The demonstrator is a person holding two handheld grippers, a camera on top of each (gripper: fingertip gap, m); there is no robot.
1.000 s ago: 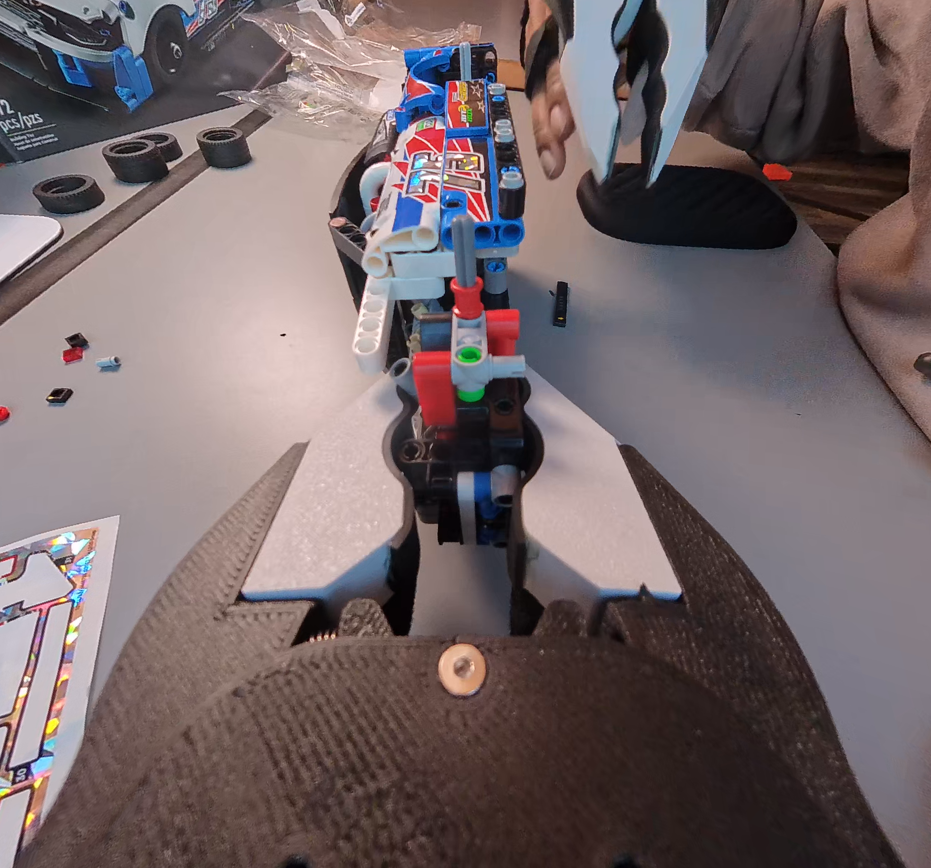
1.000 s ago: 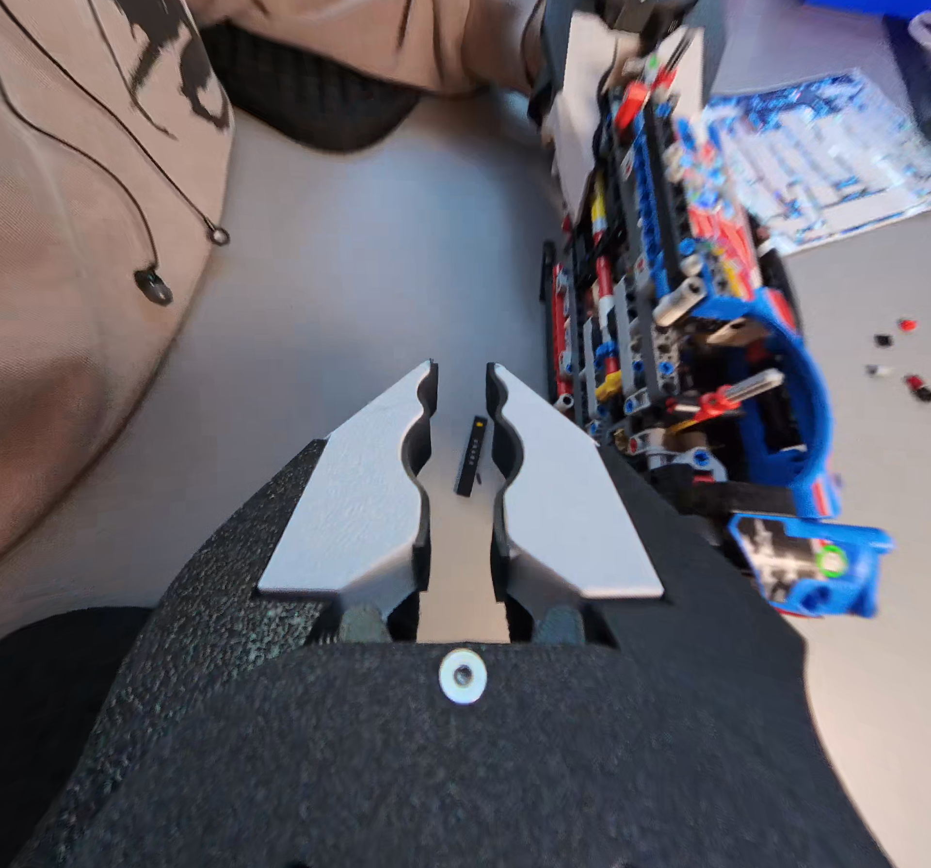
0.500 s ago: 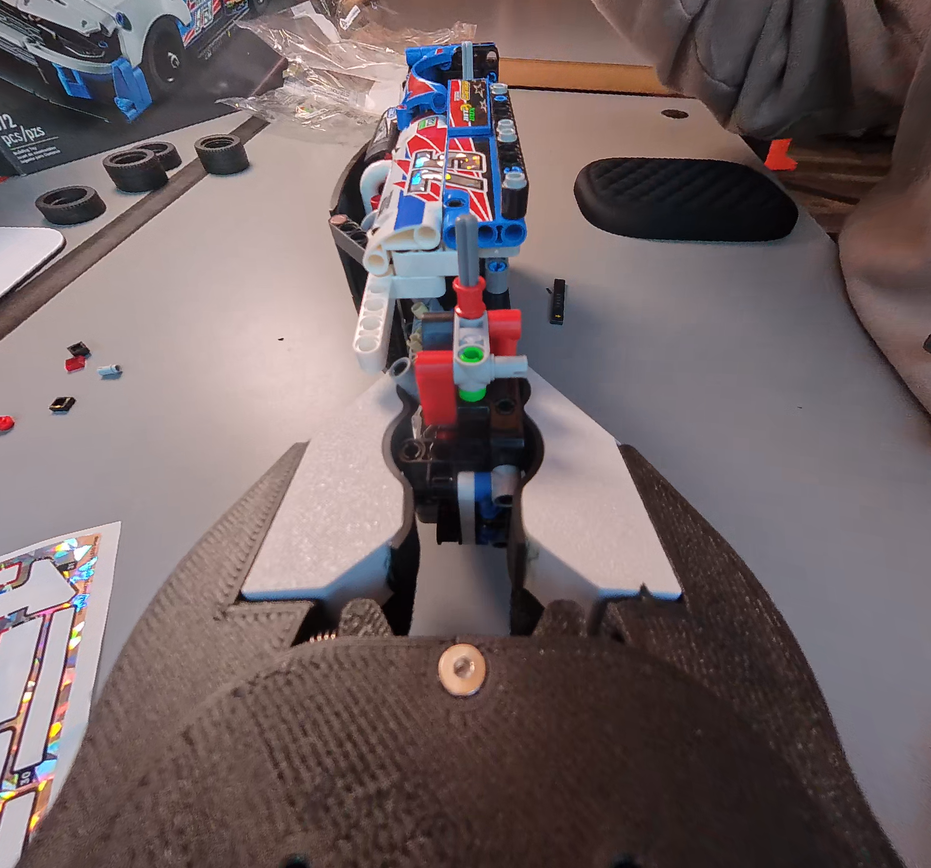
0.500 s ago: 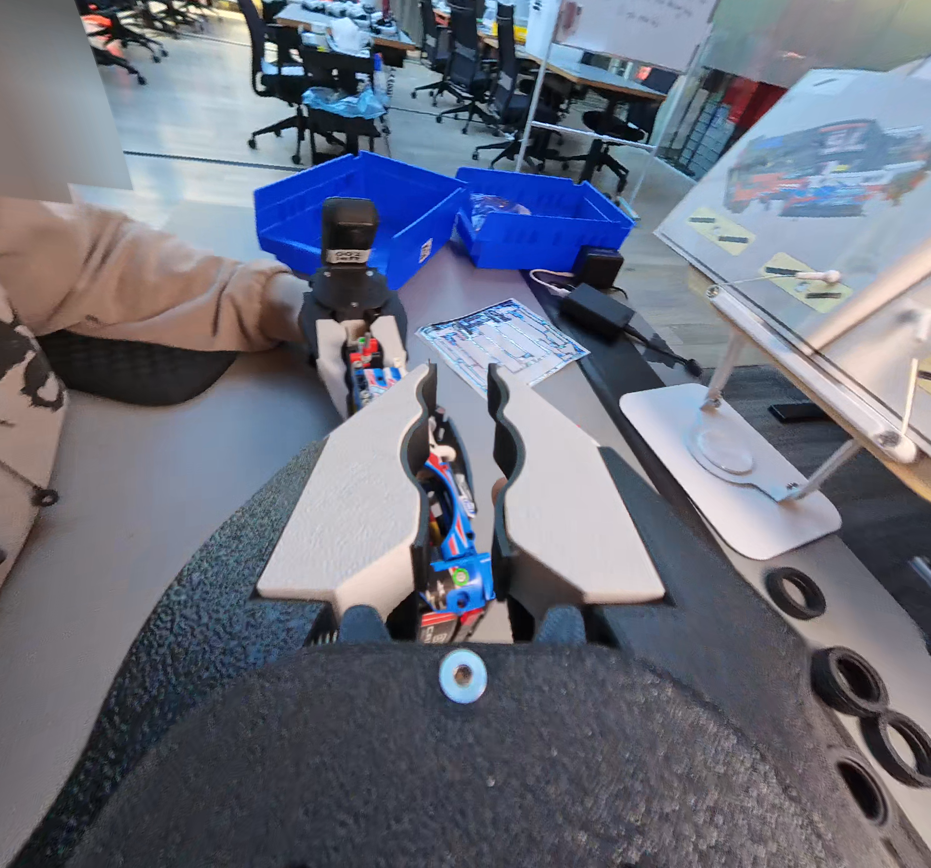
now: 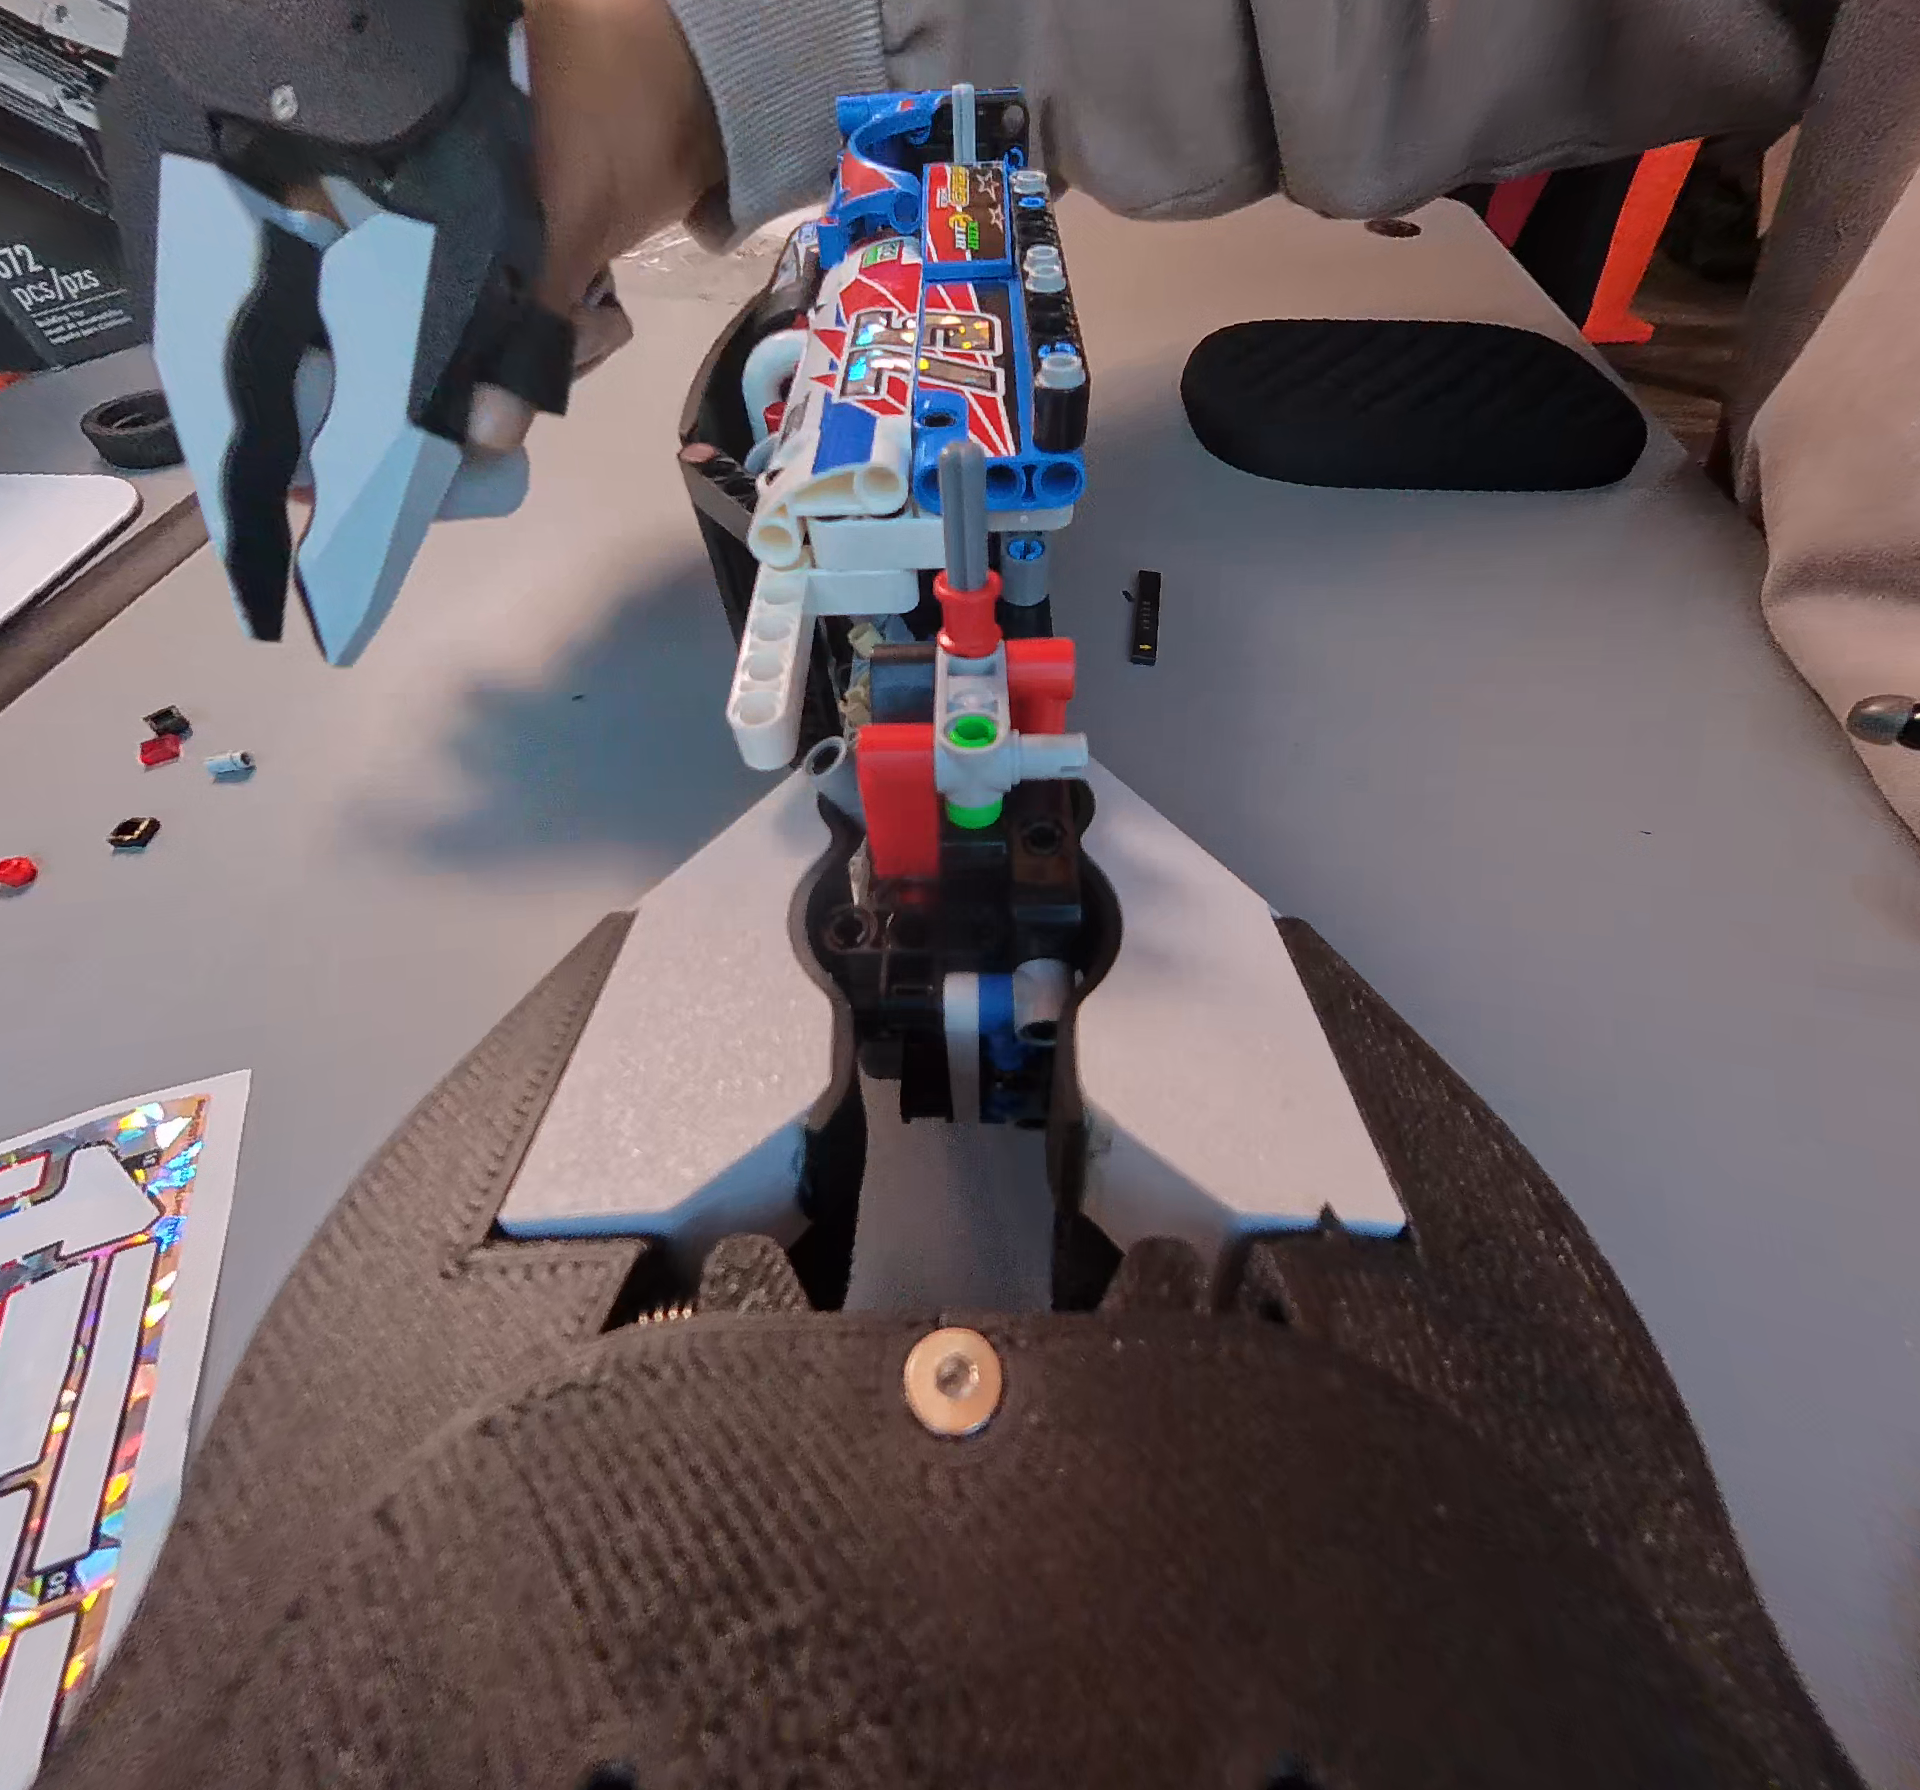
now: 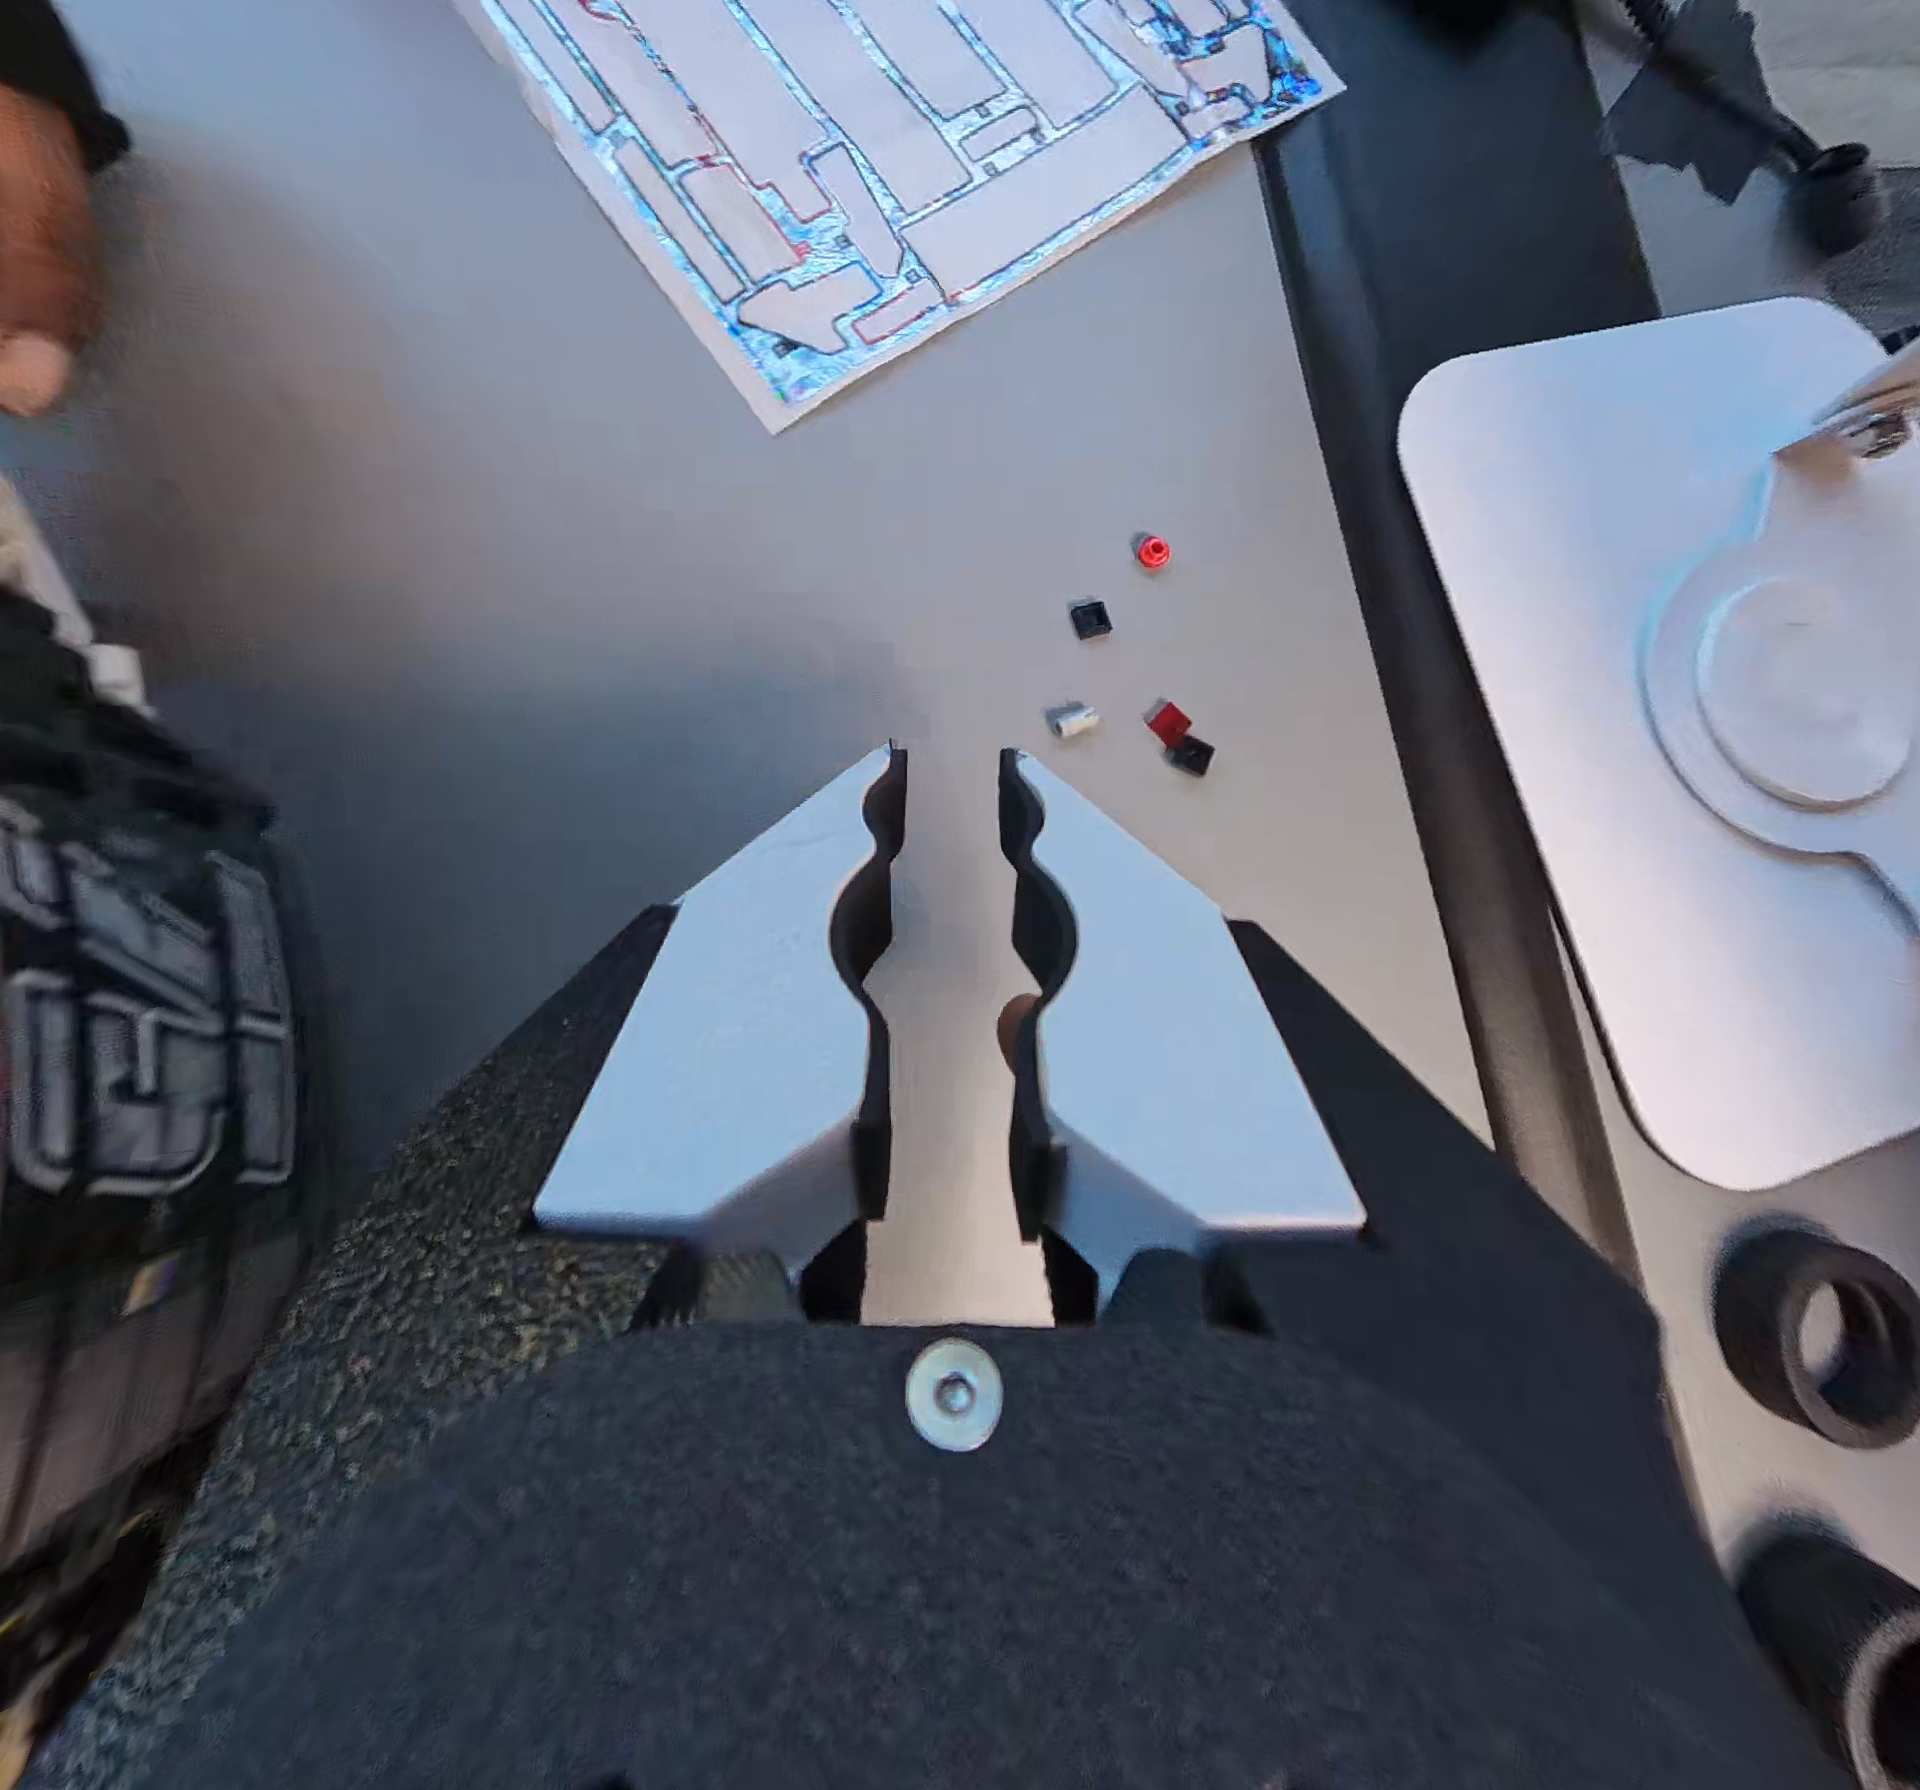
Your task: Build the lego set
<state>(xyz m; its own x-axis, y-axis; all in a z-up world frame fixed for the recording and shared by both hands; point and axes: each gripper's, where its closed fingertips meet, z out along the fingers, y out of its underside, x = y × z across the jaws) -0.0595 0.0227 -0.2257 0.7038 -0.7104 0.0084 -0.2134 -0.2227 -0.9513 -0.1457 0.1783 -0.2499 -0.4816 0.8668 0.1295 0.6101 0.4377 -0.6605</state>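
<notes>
The partly built lego car point(image 5: 940, 358), blue, white and red, lies on its side on the grey table. My left gripper point(image 5: 951, 790) is shut on its near black end, under a red and grey axle assembly. My right gripper point(image 5: 296, 639) hangs above the table left of the car, jaws slightly apart and empty. In the right wrist view the right gripper point(image 6: 951, 753) points down at the table just short of several small loose pieces: a grey one point(image 6: 1070, 720), a red one point(image 6: 1166, 720) and a black one point(image 6: 1192, 755). The car shows blurred at the left edge point(image 6: 145, 1013).
A sticker sheet point(image 6: 862, 109) lies beyond the pieces, also in the left wrist view point(image 5: 83, 1325). A white stand base point(image 6: 1662, 701) and black tyres point(image 6: 1829, 1335) are to the right. A small black piece point(image 5: 1145, 616) and a black pad point(image 5: 1413, 405) lie right of the car.
My right gripper has swung from the car's right side, over it, to the left side above the small loose pieces. My left gripper still holds the car in the same place.
</notes>
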